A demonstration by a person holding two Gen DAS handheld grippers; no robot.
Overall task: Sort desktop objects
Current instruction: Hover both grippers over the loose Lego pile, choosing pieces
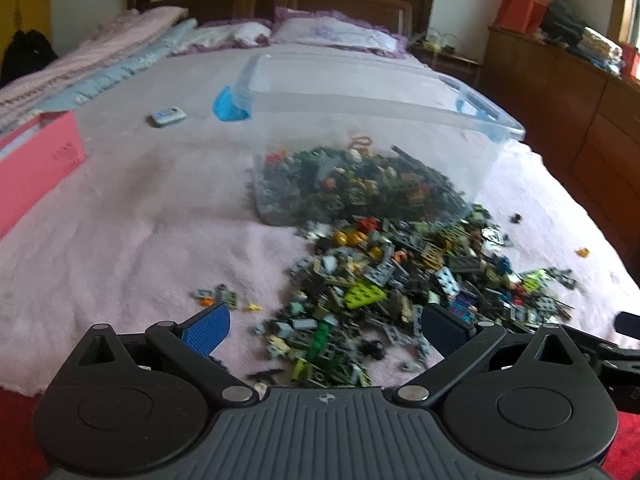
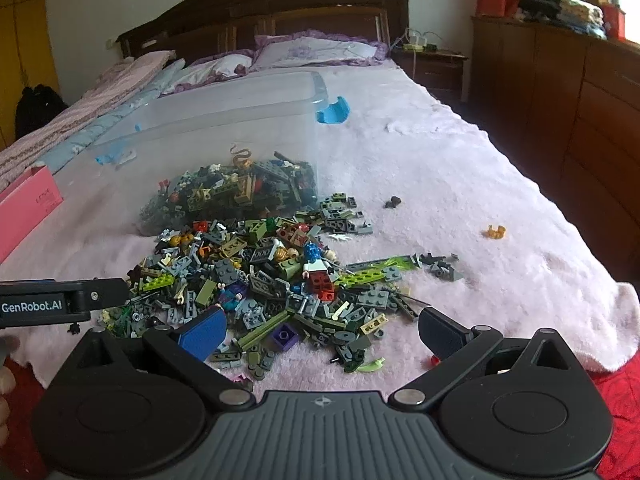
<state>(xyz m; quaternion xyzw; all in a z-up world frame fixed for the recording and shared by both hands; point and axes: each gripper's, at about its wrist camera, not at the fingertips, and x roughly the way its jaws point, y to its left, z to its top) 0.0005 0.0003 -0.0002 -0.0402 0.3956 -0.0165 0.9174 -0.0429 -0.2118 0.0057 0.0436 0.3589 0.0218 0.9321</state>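
A heap of small toy bricks (image 1: pixel 400 276) (image 2: pixel 264 276), mostly grey, green and black, lies on a pale pink blanket (image 1: pixel 132 236) (image 2: pixel 460 200). Behind it stands a clear plastic bin (image 1: pixel 372 120) (image 2: pixel 224 116) with more bricks inside. My left gripper (image 1: pixel 325 322) hovers over the near edge of the heap, jaws wide open with only loose bricks below. My right gripper (image 2: pixel 320 330) is likewise open above the heap's near edge. The left gripper's body (image 2: pixel 60 302) shows at the left of the right wrist view.
A pink box (image 1: pixel 36 160) (image 2: pixel 28 204) sits at the left. A small white device (image 1: pixel 168 116) and a blue clip (image 1: pixel 228 106) (image 2: pixel 334 112) lie by the bin. Stray pieces (image 2: pixel 494 232) (image 2: pixel 393 201) lie to the right. Pillows, a wooden headboard and dressers ring the bed.
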